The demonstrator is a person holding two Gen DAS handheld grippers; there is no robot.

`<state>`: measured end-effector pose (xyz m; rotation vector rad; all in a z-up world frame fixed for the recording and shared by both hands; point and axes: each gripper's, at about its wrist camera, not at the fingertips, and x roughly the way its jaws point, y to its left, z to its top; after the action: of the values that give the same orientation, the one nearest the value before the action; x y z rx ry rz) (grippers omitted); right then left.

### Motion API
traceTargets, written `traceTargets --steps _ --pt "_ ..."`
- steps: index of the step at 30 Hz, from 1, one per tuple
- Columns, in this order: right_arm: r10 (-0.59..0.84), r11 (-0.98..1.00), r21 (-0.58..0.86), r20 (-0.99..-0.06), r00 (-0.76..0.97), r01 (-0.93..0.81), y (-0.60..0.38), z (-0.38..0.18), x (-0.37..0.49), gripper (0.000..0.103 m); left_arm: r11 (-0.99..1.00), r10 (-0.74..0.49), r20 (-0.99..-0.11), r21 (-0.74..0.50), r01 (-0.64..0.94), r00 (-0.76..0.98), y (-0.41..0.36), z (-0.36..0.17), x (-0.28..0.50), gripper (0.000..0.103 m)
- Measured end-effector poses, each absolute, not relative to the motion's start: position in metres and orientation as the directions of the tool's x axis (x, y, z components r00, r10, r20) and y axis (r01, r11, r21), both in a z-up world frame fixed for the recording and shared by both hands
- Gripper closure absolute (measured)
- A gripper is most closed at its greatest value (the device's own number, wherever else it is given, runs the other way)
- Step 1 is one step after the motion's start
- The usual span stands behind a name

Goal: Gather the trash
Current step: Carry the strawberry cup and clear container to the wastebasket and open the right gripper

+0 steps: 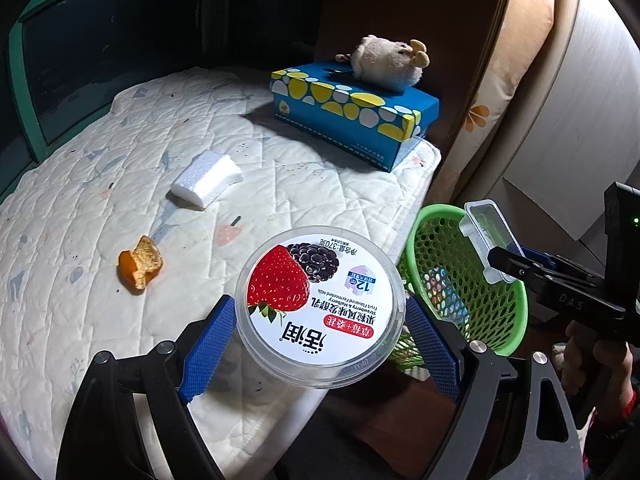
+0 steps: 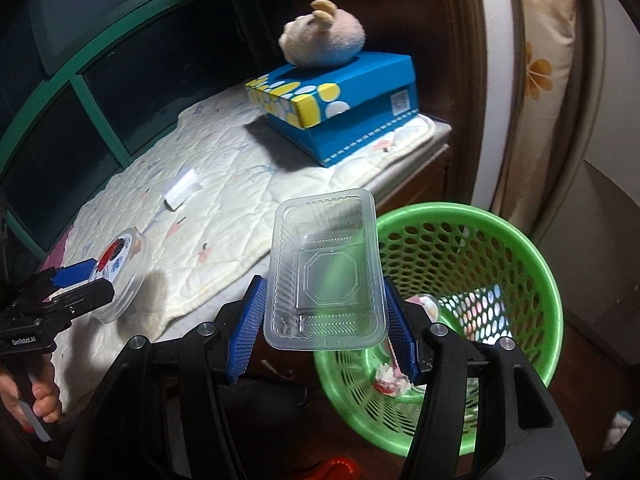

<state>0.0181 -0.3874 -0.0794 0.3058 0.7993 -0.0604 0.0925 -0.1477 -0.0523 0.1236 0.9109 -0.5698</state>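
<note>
My left gripper (image 1: 320, 340) is shut on a round yogurt tub (image 1: 318, 300) with a strawberry label, held above the edge of the quilted pad (image 1: 120, 320). My right gripper (image 2: 324, 328) is shut on a clear plastic tray (image 2: 324, 272), held over the near rim of the green mesh bin (image 2: 520, 264). The bin (image 1: 500, 320) holds some wrappers. On the pad lie an orange peel (image 1: 140, 266) and a white foam piece (image 1: 206, 179). The yogurt tub also shows in the right wrist view (image 2: 120, 268), and the tray in the left wrist view (image 1: 486, 240).
A blue tissue box (image 1: 352, 112) with a plush toy (image 1: 384, 62) on top stands at the pad's far end. A green-framed window (image 2: 100, 92) runs along the left. A wooden panel (image 1: 400, 20) and a floral cushion (image 2: 536, 92) stand behind the bin.
</note>
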Motion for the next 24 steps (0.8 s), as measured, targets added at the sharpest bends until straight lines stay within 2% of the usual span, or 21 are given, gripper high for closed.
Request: traceTargets --steps 14,24 --pt "-0.011 0.912 0.248 -0.782 0.623 0.327 -0.449 -0.124 -0.003 0.045 0.797 -0.439 -0.787 -0.119 0.592 0.433 -0.206 -0.054 0.088 0.020" --pt "-0.021 0.891 0.258 -0.797 0.603 0.373 -0.469 -0.139 -0.003 0.044 0.769 -0.444 -0.799 -0.107 0.630 0.406 -0.236 -0.060 0.085 0.020"
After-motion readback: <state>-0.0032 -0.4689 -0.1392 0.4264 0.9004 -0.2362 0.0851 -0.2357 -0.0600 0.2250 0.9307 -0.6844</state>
